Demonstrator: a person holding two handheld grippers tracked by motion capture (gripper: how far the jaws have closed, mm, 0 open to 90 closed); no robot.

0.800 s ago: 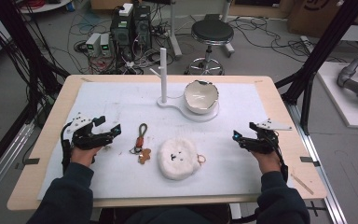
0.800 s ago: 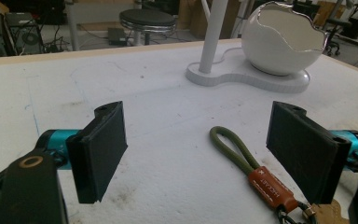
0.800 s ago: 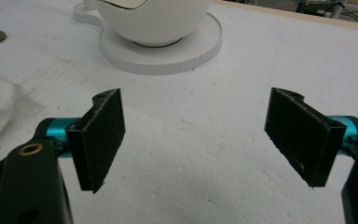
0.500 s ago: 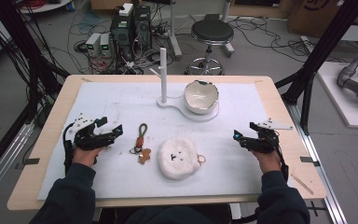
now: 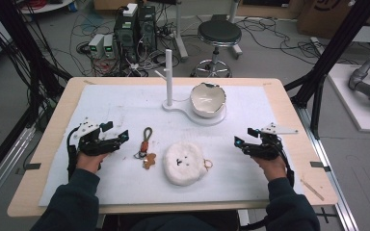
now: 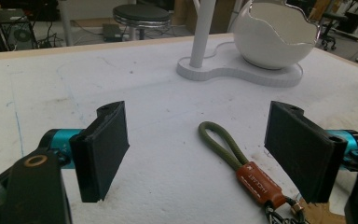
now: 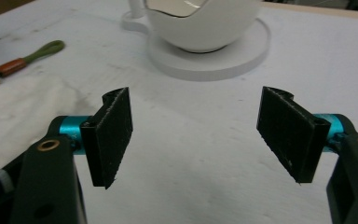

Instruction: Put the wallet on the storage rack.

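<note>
A keychain (image 5: 146,144) with an olive cord loop and a brown leather tab lies on the white mat, left of a round white plush (image 5: 184,162) with a small ring. My left gripper (image 5: 116,136) rests open on the mat just left of the keychain; in the left gripper view the cord loop (image 6: 223,144) lies between the spread jaws, untouched. My right gripper (image 5: 243,137) sits open near the mat's right side, right of the plush, nothing between its jaws. A white eggshell-shaped bowl (image 5: 207,100) stands on a white base with an upright post (image 5: 168,77) at the back.
The wooden table edge (image 5: 289,103) frames the white mat. Beyond the table are a black stool (image 5: 218,36), electronics boxes and cables on the floor. Black frame posts stand at both sides.
</note>
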